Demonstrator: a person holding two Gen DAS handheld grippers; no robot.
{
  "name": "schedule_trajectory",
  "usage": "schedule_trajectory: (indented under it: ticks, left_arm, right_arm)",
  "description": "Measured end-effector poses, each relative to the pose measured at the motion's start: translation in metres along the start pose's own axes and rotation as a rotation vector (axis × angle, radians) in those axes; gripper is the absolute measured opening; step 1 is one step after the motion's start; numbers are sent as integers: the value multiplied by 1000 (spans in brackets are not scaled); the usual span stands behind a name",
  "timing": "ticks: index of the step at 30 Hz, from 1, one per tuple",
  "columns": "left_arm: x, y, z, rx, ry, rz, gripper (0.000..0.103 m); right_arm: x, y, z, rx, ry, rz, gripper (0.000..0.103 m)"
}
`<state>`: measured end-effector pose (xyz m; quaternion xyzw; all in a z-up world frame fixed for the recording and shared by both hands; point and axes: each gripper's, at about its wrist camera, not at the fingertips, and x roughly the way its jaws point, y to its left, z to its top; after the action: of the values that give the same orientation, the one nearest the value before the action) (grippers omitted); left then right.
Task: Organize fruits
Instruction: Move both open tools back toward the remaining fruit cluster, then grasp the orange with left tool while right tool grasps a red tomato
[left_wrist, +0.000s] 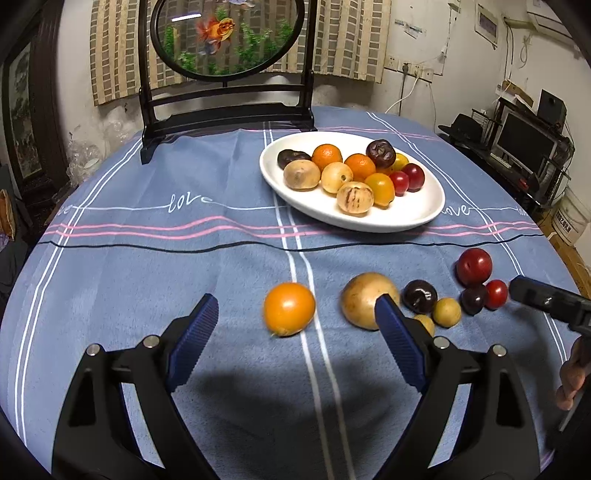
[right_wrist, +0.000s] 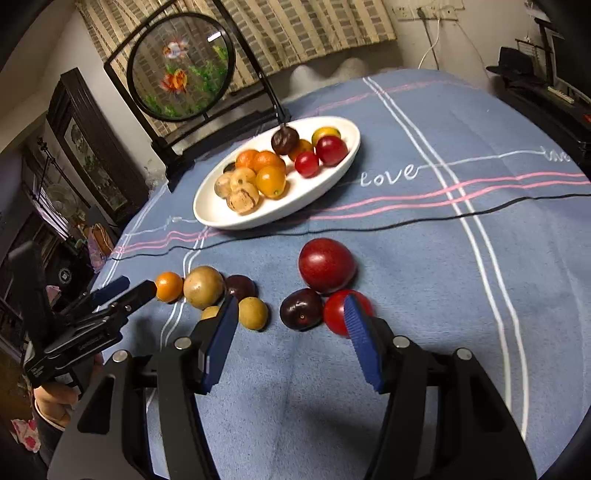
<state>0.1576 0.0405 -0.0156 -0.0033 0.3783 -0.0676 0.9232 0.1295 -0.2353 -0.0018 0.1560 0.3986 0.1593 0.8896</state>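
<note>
A white oval plate (left_wrist: 424, 210) sits toward the far side of the blue tablecloth (left_wrist: 147, 277), heaped with oranges, tan fruits, red ones and two dark ones. The other fruits lie loose on the cloth nearer the cameras. An orange fruit (left_wrist: 289, 308) sits alone on the left, apart from a large tan fruit (left_wrist: 364, 295) to its right. Just right of that are a dark purple fruit (left_wrist: 419, 296) and a small tan fruit (left_wrist: 446, 312); a second small tan one seems to sit behind the blue pad, mostly hidden. Further right, a big red plum (right_wrist: 327, 265) touches a dark plum (right_wrist: 301, 308) and a small red fruit (right_wrist: 334, 314).

The left gripper (left_wrist: 295, 314) hangs wide apart and empty, the orange fruit lying between its fingertips and just beyond them. The right gripper (right_wrist: 291, 317) stands about half spread, nothing pressed by its pads, with the dark plum just ahead of the gap.

A round goldfish screen (left_wrist: 229, 37) on a black stand rises at the far edge.
</note>
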Motion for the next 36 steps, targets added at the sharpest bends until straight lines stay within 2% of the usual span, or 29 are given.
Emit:
schedule_trajectory:
  ticks: [5, 11, 15, 21, 25, 27, 28, 29, 31, 32, 36]
  left_arm:
    - [0, 7, -4, 12, 5, 9, 88]
    - [14, 8, -10, 13, 46, 8, 88]
    - [22, 6, -13, 36, 56, 45, 88]
    - [34, 11, -12, 8, 110, 53, 86]
    - [41, 10, -6, 1, 139, 24, 78]
    - [44, 7, -3, 21, 135, 37, 76]
    - [45, 7, -3, 26, 129, 43, 70]
    - [47, 7, -4, 29, 124, 42, 52]
    - [49, 8, -6, 27, 118, 11, 44]
    - [48, 9, -5, 22, 112, -8, 37]
    - [48, 14, -5, -9, 108, -49, 37]
  right_arm:
    - [-12, -5, -2, -28, -42, -39, 60]
    - [-4, -22, -7, 24, -23, -46, 60]
    - [0, -21, -9, 20, -22, -28, 60]
    - [2, -20, -11, 14, -13, -11, 60]
    - [2, -20, -12, 7, -11, -16, 60]
    - [2, -20, -12, 5, -10, -17, 60]
    - [2, -20, -12, 3, -8, -22, 60]
    - [2, -20, -12, 0, -8, -28, 60]
    - [3, -19, -13, -7, -6, -38, 60]
    - [3, -19, -13, -9, -3, -39, 60]
    - [4, -17, -14, -26, 5, -68, 60]
